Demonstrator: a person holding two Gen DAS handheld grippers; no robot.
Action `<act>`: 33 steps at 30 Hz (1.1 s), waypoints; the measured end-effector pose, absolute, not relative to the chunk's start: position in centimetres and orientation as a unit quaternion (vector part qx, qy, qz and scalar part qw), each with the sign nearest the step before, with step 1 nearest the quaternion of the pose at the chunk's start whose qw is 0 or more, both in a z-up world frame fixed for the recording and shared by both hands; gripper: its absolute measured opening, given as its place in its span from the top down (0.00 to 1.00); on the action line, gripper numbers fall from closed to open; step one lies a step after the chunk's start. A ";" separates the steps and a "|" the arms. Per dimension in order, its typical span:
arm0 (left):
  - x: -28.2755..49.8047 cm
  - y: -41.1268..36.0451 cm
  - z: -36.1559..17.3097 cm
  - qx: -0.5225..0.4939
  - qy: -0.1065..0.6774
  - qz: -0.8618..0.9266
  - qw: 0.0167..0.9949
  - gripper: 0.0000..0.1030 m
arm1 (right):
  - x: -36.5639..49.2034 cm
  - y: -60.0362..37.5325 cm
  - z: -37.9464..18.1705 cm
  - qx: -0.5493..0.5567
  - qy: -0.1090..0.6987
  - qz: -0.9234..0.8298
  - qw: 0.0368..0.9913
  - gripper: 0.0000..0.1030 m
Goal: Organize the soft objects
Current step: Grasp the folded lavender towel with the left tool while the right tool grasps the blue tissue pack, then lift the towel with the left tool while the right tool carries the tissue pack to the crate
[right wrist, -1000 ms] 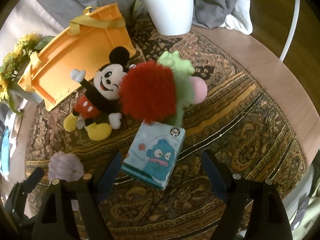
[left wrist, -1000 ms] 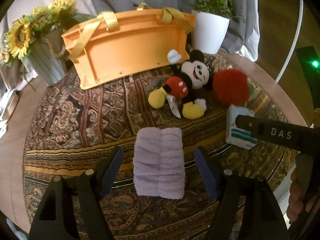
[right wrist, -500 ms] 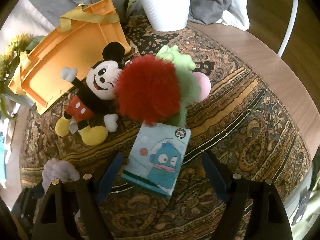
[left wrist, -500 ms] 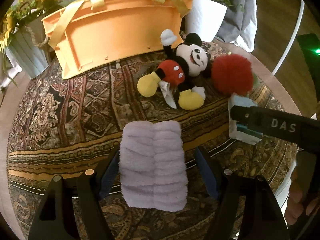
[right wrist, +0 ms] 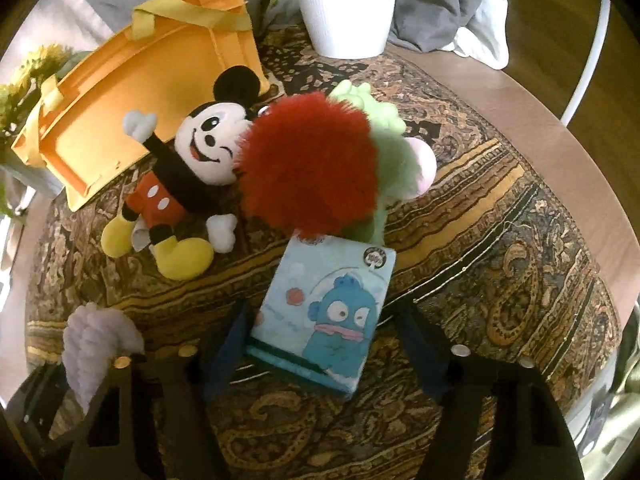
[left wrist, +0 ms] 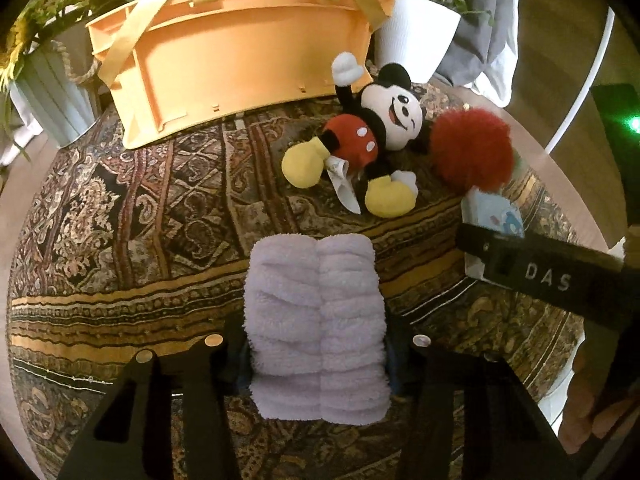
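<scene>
Right wrist — red pompom (right wrist: 308,164) against tissue pack (right wrist: 324,312)

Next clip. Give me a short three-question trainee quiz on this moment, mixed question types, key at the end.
1. True or false: the orange basket holds the mouse plush.
2. Which thing sits between the left gripper fingers: A) red pom-pom, B) lilac towel, C) white plant pot?
3. What is printed on the blue pack between the right gripper fingers?

Key: 1 false, it lies on the patterned cloth beside the basket. 2 B. 3 a blue cartoon fish-like face.
</scene>
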State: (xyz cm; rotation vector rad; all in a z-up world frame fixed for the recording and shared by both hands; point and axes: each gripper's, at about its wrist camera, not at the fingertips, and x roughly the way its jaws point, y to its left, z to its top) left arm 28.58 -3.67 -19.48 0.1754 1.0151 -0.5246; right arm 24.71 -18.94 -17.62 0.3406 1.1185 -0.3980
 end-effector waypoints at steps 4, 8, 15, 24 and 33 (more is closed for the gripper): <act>28.5 -3.2 -18.8 0.078 0.473 -0.245 0.843 0.54 | 24.6 -18.8 -17.4 0.154 0.522 -0.183 0.819 0.38; 28.4 -3.2 -17.9 0.073 0.462 -0.243 0.850 0.54 | 24.1 -18.9 -17.1 0.159 0.518 -0.179 0.821 0.39; 28.2 -3.6 -16.4 0.067 0.444 -0.250 0.858 0.54 | 23.2 -18.8 -15.4 0.162 0.501 -0.172 0.832 0.40; 27.8 -4.3 -15.0 0.062 0.427 -0.259 0.864 0.54 | 22.2 -19.4 -13.8 0.177 0.481 -0.167 0.842 0.41; 27.4 -4.3 -12.4 0.056 0.392 -0.261 0.880 0.54 | 21.5 -19.2 -10.6 0.177 0.444 -0.160 0.864 0.41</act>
